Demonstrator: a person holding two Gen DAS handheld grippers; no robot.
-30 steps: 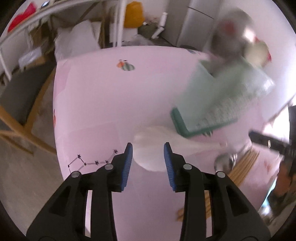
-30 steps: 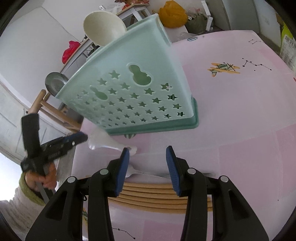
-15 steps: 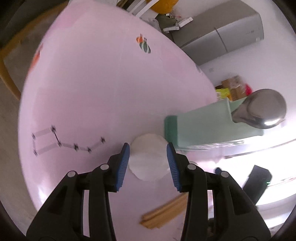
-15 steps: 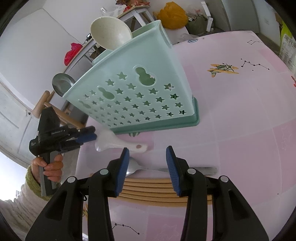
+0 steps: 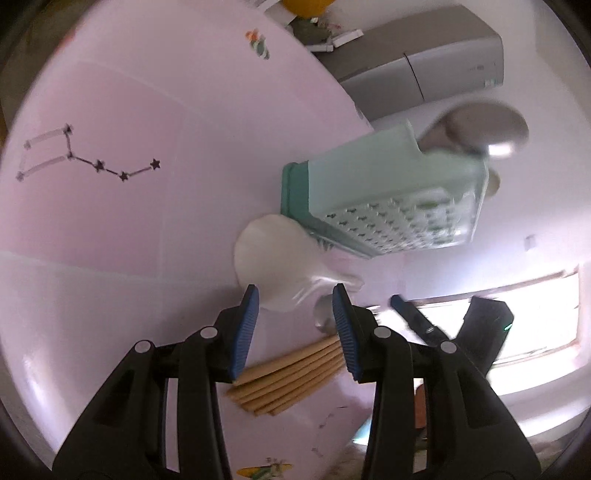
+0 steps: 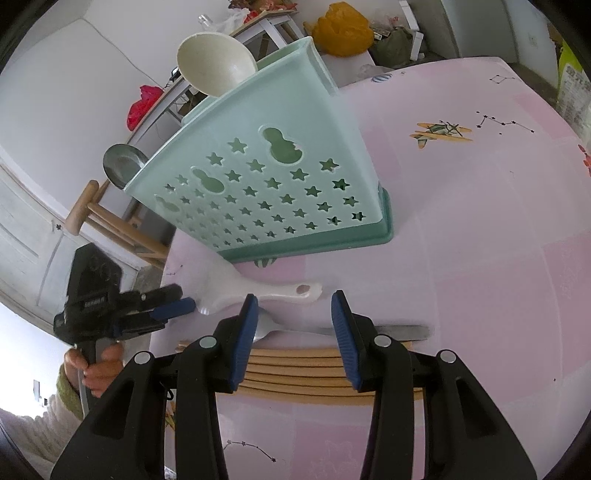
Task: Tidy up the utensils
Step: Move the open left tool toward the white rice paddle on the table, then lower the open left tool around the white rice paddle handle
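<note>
A mint-green utensil holder [image 6: 273,184] with star holes stands on the pink table; a cream ladle [image 6: 214,62] and a metal ladle [image 6: 120,164] stick out of it. A white rice paddle [image 6: 255,290] lies flat in front of it, then a metal spoon [image 6: 332,330] and several wooden chopsticks [image 6: 299,373]. My right gripper [image 6: 293,325] is open above the spoon. My left gripper [image 5: 295,314] is open, its jaws either side of the paddle's neck [image 5: 280,273]; it also shows in the right wrist view [image 6: 177,306] at the paddle's blade.
The pink tablecloth [image 6: 498,229] carries printed planes and star patterns. A wooden chair [image 6: 107,221] stands beyond the table's left edge. A grey fridge [image 5: 424,62], an orange bag [image 6: 343,29] and a cluttered shelf are in the background.
My left gripper has swung round and moved in along the paddle toward its neck. My right gripper has barely moved and stays open over the spoon.
</note>
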